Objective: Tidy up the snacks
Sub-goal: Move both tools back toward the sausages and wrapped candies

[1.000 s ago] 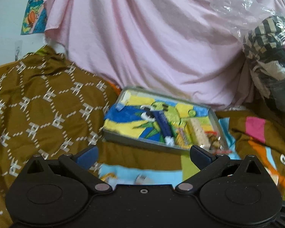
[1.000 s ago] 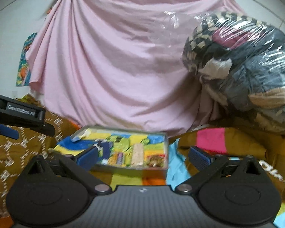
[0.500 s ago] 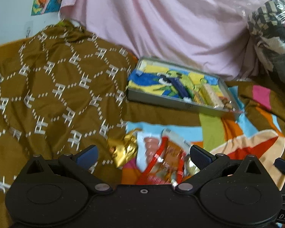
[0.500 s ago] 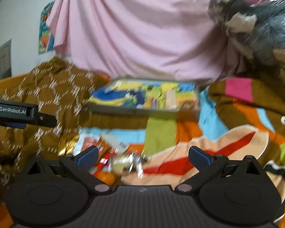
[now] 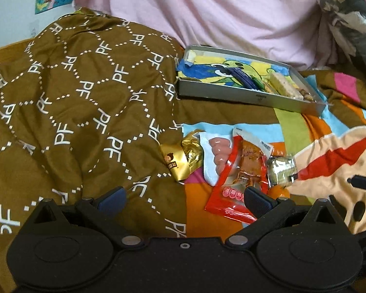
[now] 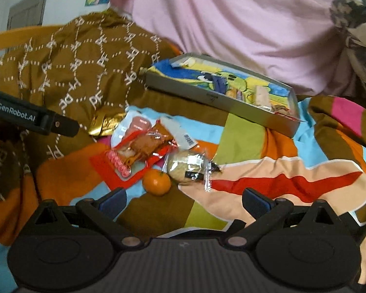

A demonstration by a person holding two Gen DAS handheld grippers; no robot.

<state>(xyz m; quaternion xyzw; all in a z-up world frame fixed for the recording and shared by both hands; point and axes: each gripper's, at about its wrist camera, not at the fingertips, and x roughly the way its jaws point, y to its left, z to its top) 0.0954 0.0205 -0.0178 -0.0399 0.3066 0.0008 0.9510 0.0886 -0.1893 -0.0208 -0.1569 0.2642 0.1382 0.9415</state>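
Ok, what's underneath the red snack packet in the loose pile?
The red snack packet overlaps a white pouch of pink sausages, whose lower part it hides. Otherwise the colourful bedspread shows around it. Whether anything else lies beneath cannot be seen.

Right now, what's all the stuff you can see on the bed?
Tray: one, grey, at the back on the blanket, a few snacks inside.
Gold packet: one, gold, left end of the snack pile.
Sausage pack: one, white with pink sausages, beside the gold packet.
Red packet: one, red, middle of the pile.
Clear packet: one, clear with a pale cake, right of the pile.
Orange: one, orange, nearest the right gripper.
Brown quilt: one, brown with white letters, left.
Pink sheet: one, pink, behind.
Left gripper: open, empty.
Right gripper: open, empty.
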